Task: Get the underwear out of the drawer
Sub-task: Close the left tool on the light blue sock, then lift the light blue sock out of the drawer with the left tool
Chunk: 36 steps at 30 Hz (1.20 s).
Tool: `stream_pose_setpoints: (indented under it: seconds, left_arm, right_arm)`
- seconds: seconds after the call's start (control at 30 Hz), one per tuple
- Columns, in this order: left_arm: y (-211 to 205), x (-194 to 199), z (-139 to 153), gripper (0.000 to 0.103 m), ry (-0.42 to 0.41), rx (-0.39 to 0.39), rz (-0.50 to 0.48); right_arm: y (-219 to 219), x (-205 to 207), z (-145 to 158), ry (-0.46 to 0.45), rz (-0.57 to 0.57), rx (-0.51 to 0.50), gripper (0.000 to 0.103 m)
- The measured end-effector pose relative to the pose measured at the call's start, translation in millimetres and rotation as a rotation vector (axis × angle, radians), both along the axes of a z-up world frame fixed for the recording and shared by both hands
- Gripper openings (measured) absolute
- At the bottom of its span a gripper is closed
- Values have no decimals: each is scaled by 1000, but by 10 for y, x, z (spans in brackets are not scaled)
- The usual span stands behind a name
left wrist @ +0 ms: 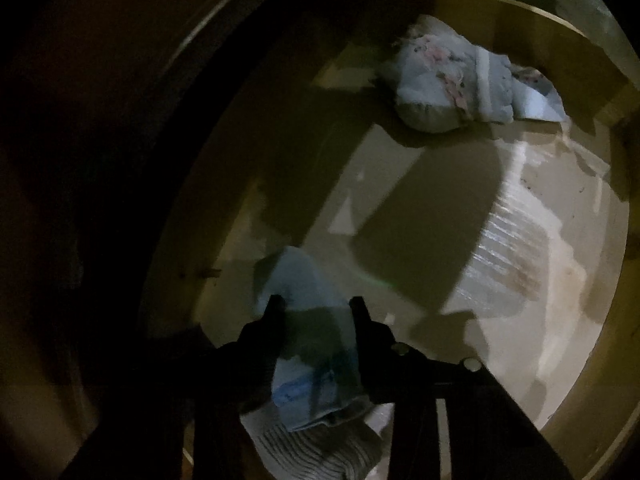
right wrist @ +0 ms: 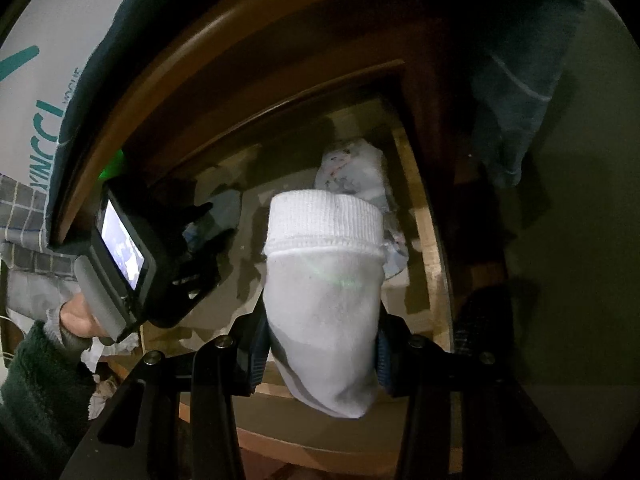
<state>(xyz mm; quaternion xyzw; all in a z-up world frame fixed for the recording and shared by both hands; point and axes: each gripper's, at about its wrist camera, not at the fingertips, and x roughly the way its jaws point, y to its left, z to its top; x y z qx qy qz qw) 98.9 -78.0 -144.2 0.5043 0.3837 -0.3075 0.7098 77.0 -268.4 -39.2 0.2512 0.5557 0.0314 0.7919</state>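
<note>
Down in the drawer (left wrist: 592, 60), the left gripper (left wrist: 316, 308) has its jaws clenched on pale blue underwear (left wrist: 308, 312), while the right gripper (right wrist: 320, 344) grasps a white sock (right wrist: 324, 280) above; floral underwear (left wrist: 452, 80) lies at the far end.

A white box with teal lettering (right wrist: 36, 92) and grey checked cloth (right wrist: 24, 216) lie beside the dark hanging garment (right wrist: 516, 92).

Both wrist views look steeply down into the drawer (left wrist: 500, 0)
</note>
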Motion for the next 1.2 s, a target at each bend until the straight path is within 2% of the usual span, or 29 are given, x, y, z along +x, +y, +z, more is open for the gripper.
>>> stream_pose_setpoints:
  seconds: [0.23, 0.43, 0.57, 0.67, 0.77, 0.9, 0.97, 1.03, 1.13, 1.2]
  left_arm:
    - [137, -108, 65, 28, 120, 5, -8]
    - [250, -149, 116, 28, 334, -17, 68]
    - [314, -79, 149, 31, 417, -35, 139]
    - [346, 24, 145, 34, 435, -44, 198]
    - [318, 159, 128, 47, 468, -40, 265]
    - [279, 197, 11, 55, 429, -5, 287]
    - [65, 233, -68, 60, 399, 25, 294]
    - [27, 234, -160, 60, 368, 55, 295]
    - [41, 246, -180, 59, 364, 44, 286]
    - [134, 162, -73, 42, 351, 20, 282]
  right_arm:
    - [14, 6, 24, -9, 3, -14, 41]
    - [60, -1, 49, -15, 22, -42, 41]
    - [66, 2, 73, -27, 27, -28, 41]
    - [77, 8, 74, -29, 35, -26, 41]
    - [68, 15, 68, -26, 37, -17, 41]
    - [67, 20, 74, -31, 38, -9, 41]
    - [70, 17, 72, -29, 42, -4, 41]
    - [75, 16, 74, -27, 47, -7, 41]
    - [84, 14, 82, -27, 49, -7, 41]
    - [86, 12, 83, -24, 50, -14, 41]
